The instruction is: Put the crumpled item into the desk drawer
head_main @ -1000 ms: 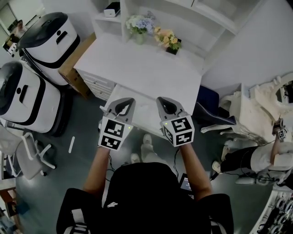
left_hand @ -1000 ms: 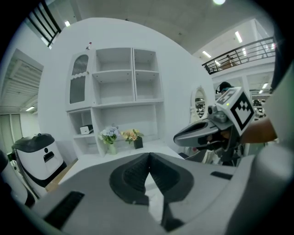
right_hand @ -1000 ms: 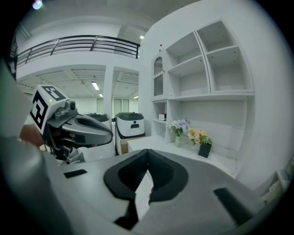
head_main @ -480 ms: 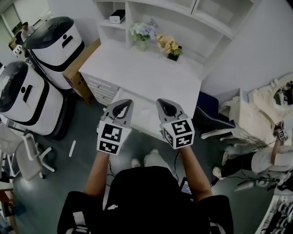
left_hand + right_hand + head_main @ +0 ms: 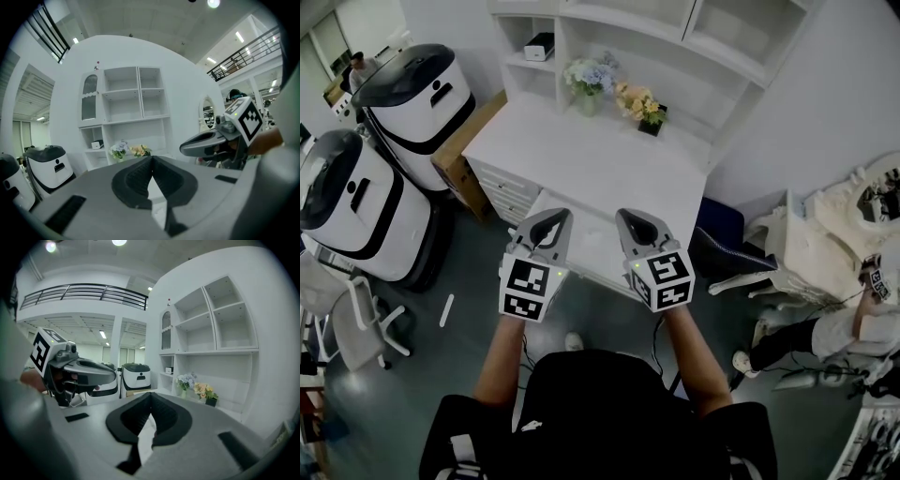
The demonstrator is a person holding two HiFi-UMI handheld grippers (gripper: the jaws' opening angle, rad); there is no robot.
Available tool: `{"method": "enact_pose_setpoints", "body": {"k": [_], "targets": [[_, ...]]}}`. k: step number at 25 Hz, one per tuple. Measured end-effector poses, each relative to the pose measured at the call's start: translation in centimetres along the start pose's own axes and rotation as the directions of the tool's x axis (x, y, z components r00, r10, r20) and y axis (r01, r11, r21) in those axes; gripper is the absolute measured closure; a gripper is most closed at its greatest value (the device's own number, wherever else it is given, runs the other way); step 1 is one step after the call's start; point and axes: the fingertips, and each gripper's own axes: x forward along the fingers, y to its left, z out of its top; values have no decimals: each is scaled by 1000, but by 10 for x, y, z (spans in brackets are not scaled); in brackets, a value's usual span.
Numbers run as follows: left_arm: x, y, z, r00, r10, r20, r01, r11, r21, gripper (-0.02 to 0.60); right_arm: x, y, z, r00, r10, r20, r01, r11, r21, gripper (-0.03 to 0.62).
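In the head view the white desk (image 5: 581,150) lies ahead, and its drawer (image 5: 591,239) stands pulled out under the front edge. I cannot make out a crumpled item in any view. My left gripper (image 5: 555,214) hovers over the drawer's left side, shut with nothing between its fingers. My right gripper (image 5: 633,214) hangs beside it over the drawer's right side, also shut and holding nothing. In the left gripper view its pads (image 5: 151,159) meet, and the right gripper (image 5: 206,140) shows at the right. The right gripper view shows pads (image 5: 150,394) together and the left gripper (image 5: 89,371) at the left.
Two flower pots (image 5: 586,70) (image 5: 642,98) stand at the desk's back under white shelves, where a small white box (image 5: 539,45) sits. Two white-and-black machines (image 5: 412,89) (image 5: 347,202) and a cardboard box (image 5: 464,141) stand left. A dark chair (image 5: 722,244) and a person (image 5: 825,328) are right.
Both grippers have risen a little and moved slightly toward the desk, side by side. Both have stayed shut. The head view now takes in more of the shelves.
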Motion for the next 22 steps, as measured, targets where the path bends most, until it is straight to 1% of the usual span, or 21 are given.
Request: {"method": "enact_pose_setpoints", "body": {"k": [10, 16, 22], "targets": [[-16, -46, 26, 999, 36, 30, -36, 999, -3, 574, -55, -15, 16, 998, -10, 66, 10, 1000, 4, 599], [-36, -68, 29, 997, 68, 39, -67, 998, -5, 574, -81, -8, 17, 996, 13, 91, -13, 1000, -3, 599], [-59, -87, 28, 995, 92, 37, -92, 996, -5, 574, -106, 3, 11, 995, 32, 93, -32, 999, -7, 599]]}}
